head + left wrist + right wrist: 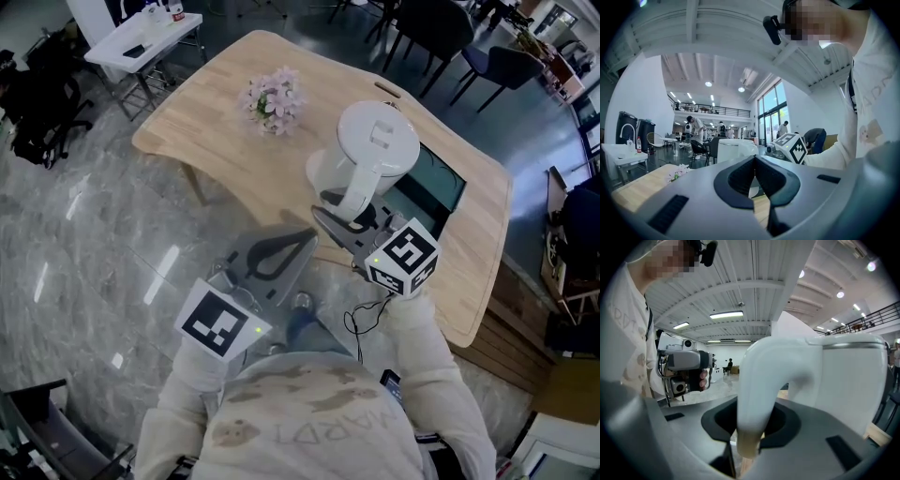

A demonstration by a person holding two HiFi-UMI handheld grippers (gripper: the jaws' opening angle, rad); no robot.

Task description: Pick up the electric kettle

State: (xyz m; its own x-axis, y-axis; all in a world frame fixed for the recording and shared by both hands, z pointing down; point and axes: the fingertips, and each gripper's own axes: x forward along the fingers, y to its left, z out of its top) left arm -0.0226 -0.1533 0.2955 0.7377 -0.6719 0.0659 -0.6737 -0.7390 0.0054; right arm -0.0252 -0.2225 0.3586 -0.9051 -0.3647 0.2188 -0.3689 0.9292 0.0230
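Note:
The white electric kettle (370, 155) stands out over the wooden table (216, 122), lid up; its underside is hidden from above. My right gripper (349, 220) is shut on the kettle's curved handle (759, 380), whose white arch fills the space between the dark pads, with the body (853, 380) just beyond. My left gripper (305, 236) hangs off the table's near edge, left of the kettle, with its jaws meeting at the tips and nothing in them. From the left gripper view the kettle (733, 150) shows behind the closed tips (754, 159).
A small bunch of pale pink flowers (274, 98) lies on the table left of the kettle. A dark rectangular panel (436, 183) sits on the table behind it. A white side table (141, 42) and dark chairs (441, 28) stand beyond on the marble floor.

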